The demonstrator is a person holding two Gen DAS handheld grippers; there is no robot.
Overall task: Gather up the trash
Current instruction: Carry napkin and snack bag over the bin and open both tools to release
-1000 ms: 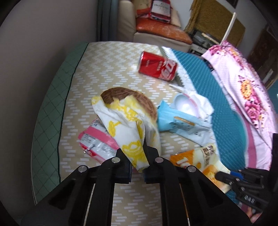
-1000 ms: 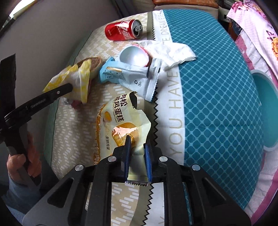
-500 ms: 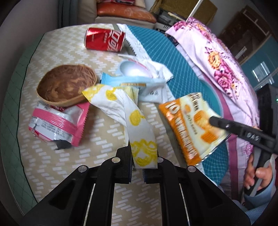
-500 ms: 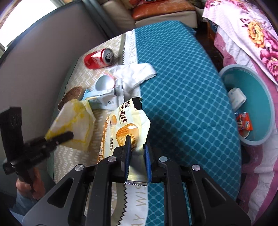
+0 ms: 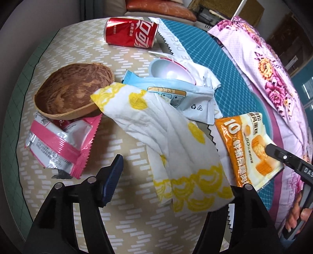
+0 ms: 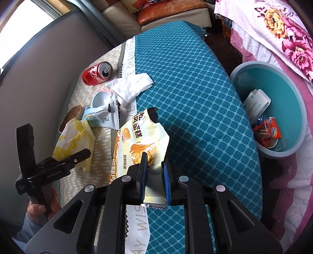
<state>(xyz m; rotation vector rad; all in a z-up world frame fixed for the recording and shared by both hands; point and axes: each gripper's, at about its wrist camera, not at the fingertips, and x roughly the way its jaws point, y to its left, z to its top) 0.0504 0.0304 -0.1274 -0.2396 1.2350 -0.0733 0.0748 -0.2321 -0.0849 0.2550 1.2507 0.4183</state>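
Your left gripper [image 5: 172, 175] has just been opening, the yellow-printed wrapper [image 5: 166, 136] lying loose between its jaws; your right gripper [image 6: 154, 172] pinches the cake packet [image 6: 140, 140] (swing it over the teal basin [image 6: 301, 121] before releasing).

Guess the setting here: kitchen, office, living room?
Most likely a home living room. A cushioned sofa stands behind a cloth-covered table, floral bedding is draped beside it, and a teal basin on the floor serves as the trash bin.
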